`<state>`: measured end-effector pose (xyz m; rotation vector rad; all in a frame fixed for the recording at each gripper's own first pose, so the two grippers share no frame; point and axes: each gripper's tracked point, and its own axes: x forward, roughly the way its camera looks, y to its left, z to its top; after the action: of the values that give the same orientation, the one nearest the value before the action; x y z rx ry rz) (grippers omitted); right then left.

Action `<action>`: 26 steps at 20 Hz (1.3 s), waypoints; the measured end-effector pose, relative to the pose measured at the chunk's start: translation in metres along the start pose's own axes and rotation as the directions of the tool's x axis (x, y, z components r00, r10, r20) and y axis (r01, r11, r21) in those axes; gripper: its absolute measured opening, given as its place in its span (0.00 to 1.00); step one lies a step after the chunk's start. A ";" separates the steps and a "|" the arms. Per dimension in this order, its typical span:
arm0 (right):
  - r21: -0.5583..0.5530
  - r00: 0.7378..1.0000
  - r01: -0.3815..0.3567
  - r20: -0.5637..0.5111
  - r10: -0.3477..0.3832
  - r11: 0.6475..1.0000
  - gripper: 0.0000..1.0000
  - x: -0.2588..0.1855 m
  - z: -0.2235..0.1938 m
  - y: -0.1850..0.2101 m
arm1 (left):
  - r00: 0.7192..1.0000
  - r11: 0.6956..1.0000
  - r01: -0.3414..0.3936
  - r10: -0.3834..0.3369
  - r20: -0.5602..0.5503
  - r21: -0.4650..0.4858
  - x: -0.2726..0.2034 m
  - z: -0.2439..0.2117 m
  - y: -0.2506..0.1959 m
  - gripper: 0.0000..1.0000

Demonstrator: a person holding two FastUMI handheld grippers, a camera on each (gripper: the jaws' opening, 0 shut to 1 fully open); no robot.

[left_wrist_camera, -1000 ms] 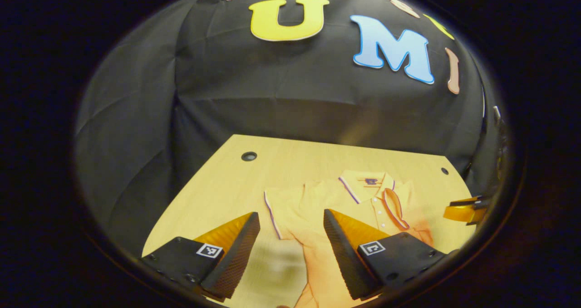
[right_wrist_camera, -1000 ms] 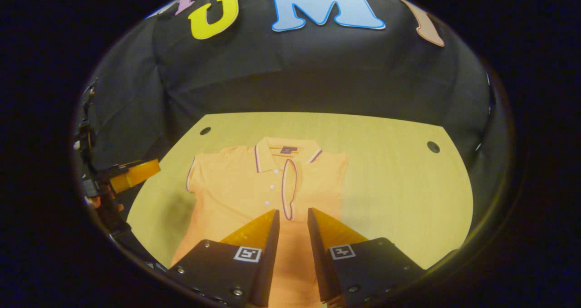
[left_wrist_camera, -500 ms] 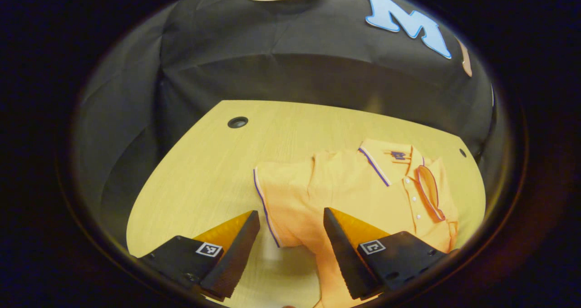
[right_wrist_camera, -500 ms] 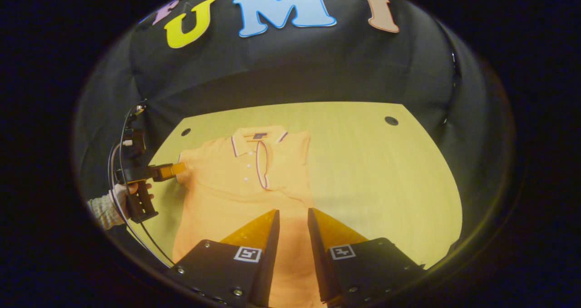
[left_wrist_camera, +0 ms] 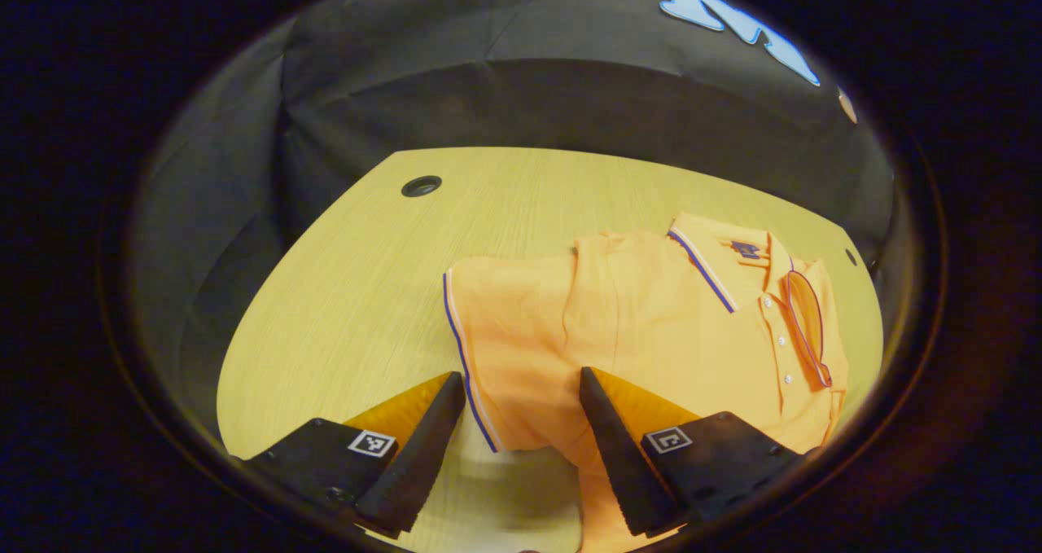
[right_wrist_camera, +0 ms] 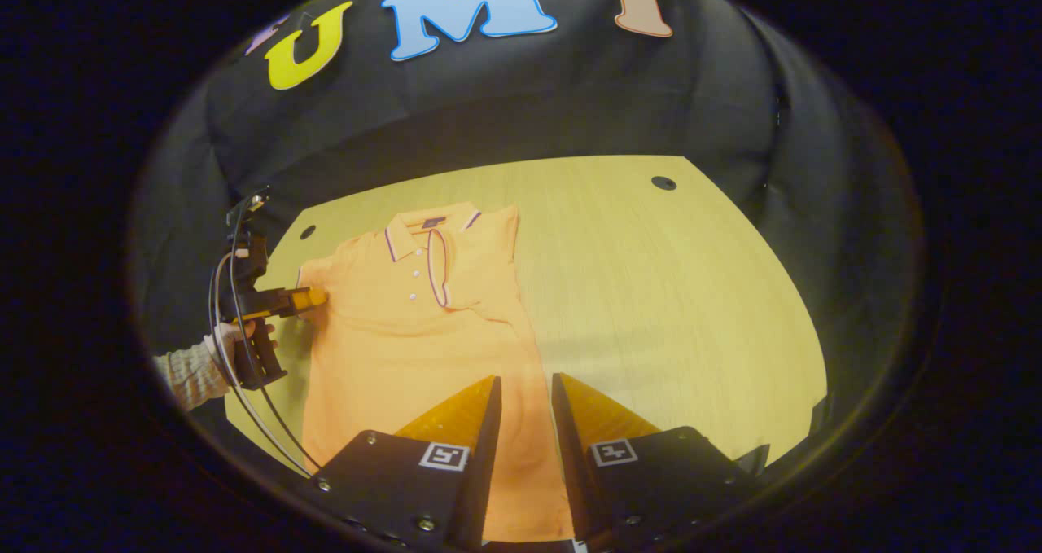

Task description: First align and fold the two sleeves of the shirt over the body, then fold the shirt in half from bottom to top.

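In the left gripper view the left gripper (left_wrist_camera: pixel 521 390) is held low over the wooden table (left_wrist_camera: pixel 366 268), pointed across it toward the far edge, its jaws spread wide with the cuff of the sleeve (left_wrist_camera: pixel 505 341) lying between them; neither finger can be seen pressing on the cloth. The sleeve belongs to an orange polo shirt (left_wrist_camera: pixel 676 325) that lies flat on the table, collar (left_wrist_camera: pixel 716 252) toward the far edge, its dark-trimmed cuff spread out toward the table's open side. In the right gripper view the same gripper appears from farther off at the shirt's sleeve edge, gripped by a hand (right_wrist_camera: pixel 232 341) in a light knit sleeve with a cable hanging from the tool; whether its tips touch the fabric there cannot be told. The right gripper (right_wrist_camera: pixel 525 398) hovers above the shirt's lower body near the near edge of the table, aimed along the garment toward the collar, its jaws set to a narrow gap with nothing between them. This view also shows the shirt's other side already lying straight, with no sleeve sticking out past it, and the placket (right_wrist_camera: pixel 437 264) with its buttons. Round holes (left_wrist_camera: pixel 421 186) sit near the table's far corners.
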<state>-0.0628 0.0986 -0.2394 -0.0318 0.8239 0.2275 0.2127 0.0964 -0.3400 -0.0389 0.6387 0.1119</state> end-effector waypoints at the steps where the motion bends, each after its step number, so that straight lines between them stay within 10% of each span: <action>1: 0.002 1.000 -0.006 -0.002 0.006 1.000 0.40 0.001 0.000 0.003 | 1.000 1.000 0.002 -0.002 -0.001 -0.001 0.000 0.001 -0.001 0.95; 10: -0.011 1.000 -0.027 -0.015 0.027 1.000 0.40 0.007 -0.003 0.010 | 1.000 1.000 -0.009 0.009 0.003 -0.007 0.001 0.003 -0.015 0.11; 19: 0.024 1.000 -0.027 -0.014 0.027 0.999 0.40 0.008 -0.009 0.002 | 0.999 0.993 -0.045 0.043 0.018 0.107 -0.010 0.021 -0.030 0.11; 26: 0.050 1.000 -0.018 -0.013 0.019 0.999 0.40 0.005 -0.015 -0.008 | 0.992 0.963 0.027 -0.058 0.109 0.269 -0.032 0.057 -0.098 0.11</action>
<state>-0.0690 0.0899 -0.2537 0.0211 0.8433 0.2241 0.2323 -0.0003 -0.2752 0.2134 0.5324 -0.0142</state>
